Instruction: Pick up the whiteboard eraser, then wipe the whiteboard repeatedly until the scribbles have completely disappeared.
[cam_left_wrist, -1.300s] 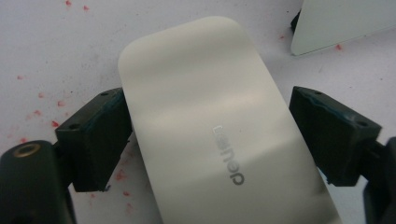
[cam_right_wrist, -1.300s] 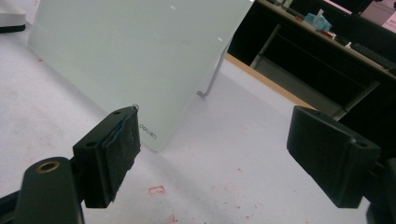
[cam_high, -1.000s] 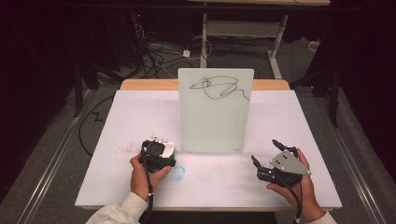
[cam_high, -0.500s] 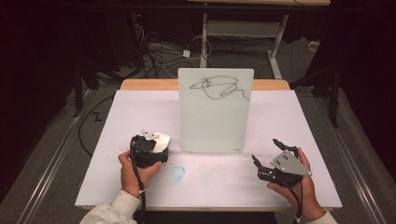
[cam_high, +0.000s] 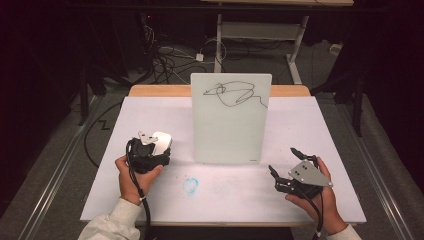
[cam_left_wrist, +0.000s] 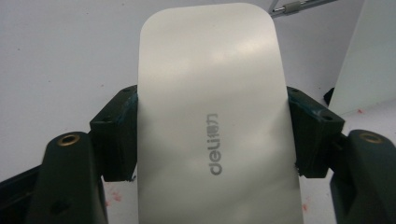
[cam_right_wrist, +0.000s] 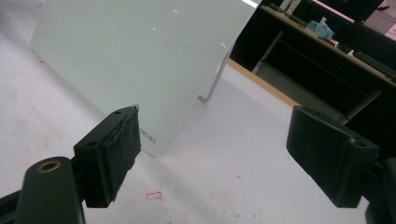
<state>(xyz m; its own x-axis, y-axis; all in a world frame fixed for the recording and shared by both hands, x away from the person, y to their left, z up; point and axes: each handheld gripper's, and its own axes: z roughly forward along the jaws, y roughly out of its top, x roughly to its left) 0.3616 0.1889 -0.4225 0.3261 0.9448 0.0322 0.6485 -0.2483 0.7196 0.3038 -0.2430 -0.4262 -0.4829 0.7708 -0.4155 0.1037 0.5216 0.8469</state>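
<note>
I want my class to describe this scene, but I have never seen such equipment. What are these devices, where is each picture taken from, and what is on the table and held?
A person holds a hand-operated two-jaw tool in each hand. One camera looks down from above; one rides on each gripper, looking along its black jaws. The left gripper is shut on a white eraser marked "deli". The right gripper is open and holds nothing. On the white table a whiteboard stands upright, with a black scribble near its top.

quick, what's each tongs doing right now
left tongs: shut on the white eraser
right tongs: open, holding nothing
</note>
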